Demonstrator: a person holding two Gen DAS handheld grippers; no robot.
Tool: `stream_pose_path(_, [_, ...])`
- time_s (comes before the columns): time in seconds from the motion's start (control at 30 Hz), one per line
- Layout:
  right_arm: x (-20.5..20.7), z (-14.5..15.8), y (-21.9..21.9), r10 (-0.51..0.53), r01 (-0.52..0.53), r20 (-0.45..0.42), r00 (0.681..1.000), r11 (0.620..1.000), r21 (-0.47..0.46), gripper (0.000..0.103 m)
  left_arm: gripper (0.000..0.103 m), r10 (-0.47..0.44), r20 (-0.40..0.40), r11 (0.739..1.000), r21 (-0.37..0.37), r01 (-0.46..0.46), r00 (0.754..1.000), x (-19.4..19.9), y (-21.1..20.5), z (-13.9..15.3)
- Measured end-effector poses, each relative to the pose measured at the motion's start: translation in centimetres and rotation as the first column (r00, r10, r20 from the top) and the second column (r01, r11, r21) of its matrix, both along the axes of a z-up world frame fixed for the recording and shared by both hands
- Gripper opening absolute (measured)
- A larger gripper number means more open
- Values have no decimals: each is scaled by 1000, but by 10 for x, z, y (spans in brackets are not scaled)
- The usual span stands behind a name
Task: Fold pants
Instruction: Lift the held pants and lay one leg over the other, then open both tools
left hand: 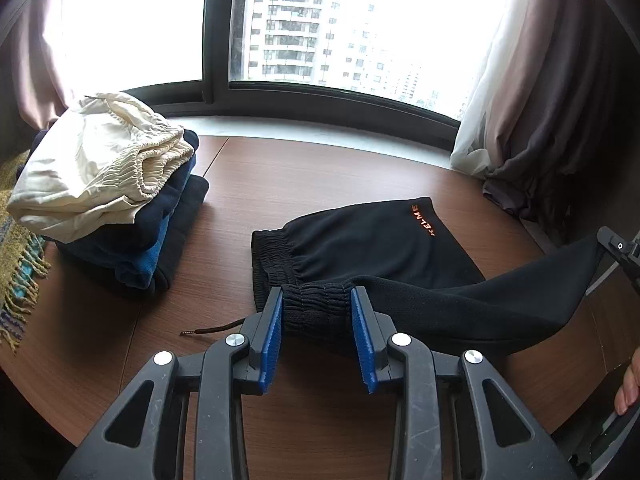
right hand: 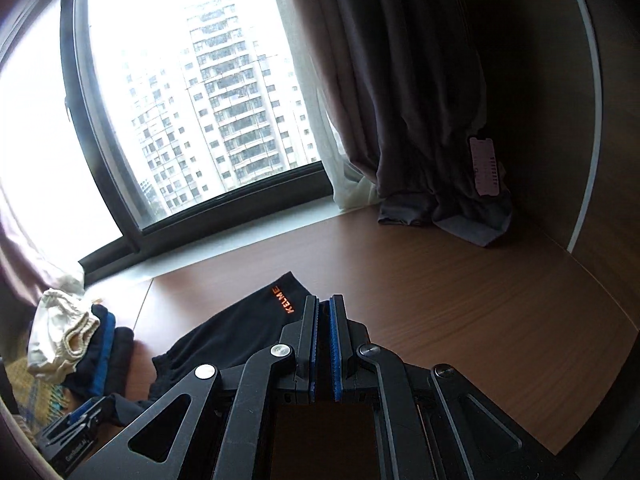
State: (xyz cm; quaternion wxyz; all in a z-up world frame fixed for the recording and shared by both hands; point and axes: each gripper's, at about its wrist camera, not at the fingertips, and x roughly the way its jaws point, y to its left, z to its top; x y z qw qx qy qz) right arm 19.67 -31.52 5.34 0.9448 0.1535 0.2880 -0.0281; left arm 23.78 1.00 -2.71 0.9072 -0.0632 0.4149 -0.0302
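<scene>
Black pants point(left hand: 372, 240) with orange lettering lie partly on the brown wooden table point(left hand: 320, 176). My left gripper point(left hand: 316, 296) is shut on their bunched elastic waistband, which fills the gap between the blue pads. From there a band of the black cloth runs taut up to the right, where my right gripper point(left hand: 612, 244) holds its end above the table. In the right wrist view the right gripper point(right hand: 324, 300) has its pads nearly together, and the pants point(right hand: 240, 328) lie below and to its left. The pinched cloth itself is hidden there.
A stack of folded clothes point(left hand: 120, 200) topped by a cream garment sits at the left, beside a fringed yellow blanket point(left hand: 16, 240). A thin brown cord point(left hand: 212, 328) lies near the left fingers. Curtains point(left hand: 540, 120) hang at the right by the window. A hand point(left hand: 628, 384) shows at the right edge.
</scene>
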Motion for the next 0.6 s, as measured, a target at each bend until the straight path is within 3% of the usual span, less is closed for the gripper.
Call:
stream_pose_path(0.23, [43, -6, 8, 47, -47, -4, 999, 998, -48, 6, 33, 45, -10, 998, 34, -44, 999, 26, 2, -6])
stream_pose_path(0.6, [127, -30, 26, 142, -150, -100, 985, 986, -76, 6, 33, 127, -64, 991, 58, -124, 990, 71, 6, -27])
